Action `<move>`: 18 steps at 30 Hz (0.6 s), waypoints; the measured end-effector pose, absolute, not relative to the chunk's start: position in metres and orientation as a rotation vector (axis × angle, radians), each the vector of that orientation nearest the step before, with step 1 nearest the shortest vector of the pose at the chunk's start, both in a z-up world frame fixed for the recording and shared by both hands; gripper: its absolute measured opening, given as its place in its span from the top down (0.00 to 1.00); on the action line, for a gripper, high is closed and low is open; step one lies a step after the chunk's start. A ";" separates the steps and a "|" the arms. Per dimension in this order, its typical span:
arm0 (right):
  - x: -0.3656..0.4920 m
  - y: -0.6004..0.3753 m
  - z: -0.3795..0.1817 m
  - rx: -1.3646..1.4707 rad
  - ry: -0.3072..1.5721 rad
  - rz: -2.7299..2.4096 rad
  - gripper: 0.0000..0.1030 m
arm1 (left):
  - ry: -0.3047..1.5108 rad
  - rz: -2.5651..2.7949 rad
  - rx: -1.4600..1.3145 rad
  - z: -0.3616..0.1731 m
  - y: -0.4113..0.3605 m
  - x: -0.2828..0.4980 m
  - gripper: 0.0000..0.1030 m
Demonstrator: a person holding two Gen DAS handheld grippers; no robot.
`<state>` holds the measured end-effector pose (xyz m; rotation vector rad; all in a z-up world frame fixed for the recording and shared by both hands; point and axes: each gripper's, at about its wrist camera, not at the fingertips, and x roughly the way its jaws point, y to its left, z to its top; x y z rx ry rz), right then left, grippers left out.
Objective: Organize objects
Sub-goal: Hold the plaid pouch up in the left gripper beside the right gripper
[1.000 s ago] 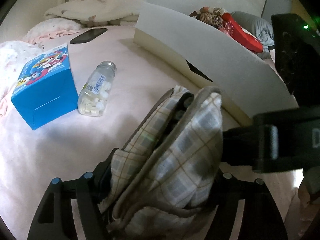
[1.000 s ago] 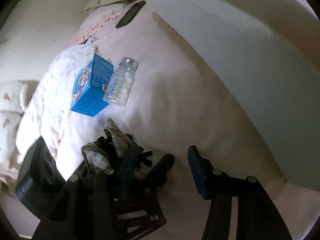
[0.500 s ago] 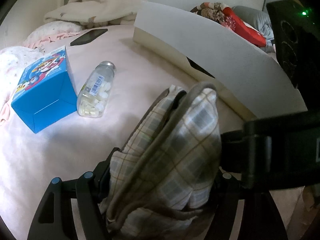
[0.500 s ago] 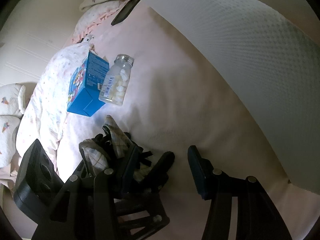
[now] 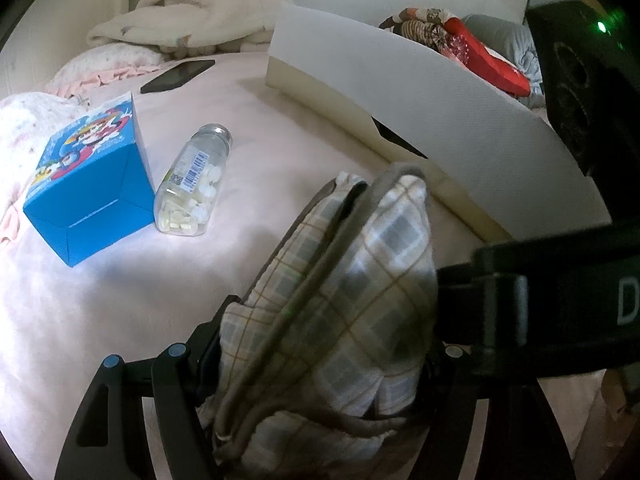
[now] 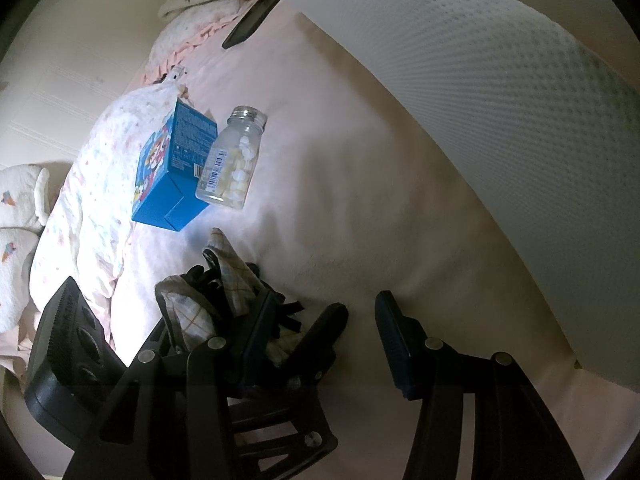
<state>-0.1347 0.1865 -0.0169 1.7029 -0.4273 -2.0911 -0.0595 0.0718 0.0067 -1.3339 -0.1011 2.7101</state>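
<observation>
Left wrist: left gripper [image 5: 320,380] clamps plaid pouch [image 5: 336,312], soft, light, floppy; hold mid-body. Right gripper [image 6: 320,336] wide, empty, just right.

Plaid pouches: one [image 5: 340,320]
Blue cartons: one [image 5: 88,192]
Pill bottles: one [image 5: 192,184]
White boxes: one [image 5: 420,92]
Phones: one [image 5: 178,76]
Grippers showing: two [image 5: 312,392] [image 6: 320,344]

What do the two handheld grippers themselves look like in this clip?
Both are black plastic. The left gripper has linkage arms with blue pivot caps. The right gripper has dark blue finger pads, silver screws, a boxy body with a green light and a white letter D.
</observation>
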 end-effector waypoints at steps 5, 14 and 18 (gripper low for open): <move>-0.135 0.186 -0.017 1.707 -0.422 -2.090 0.49 | -0.095 2.715 -1.332 0.006 0.072 -0.059 0.30; -0.131 0.184 -0.017 1.717 -0.409 -2.102 0.49 | -0.107 2.724 -1.333 0.009 0.069 -0.059 0.34; -0.130 0.180 -0.015 1.700 -0.377 -2.105 0.49 | -0.105 2.726 -1.358 0.013 0.068 -0.056 0.40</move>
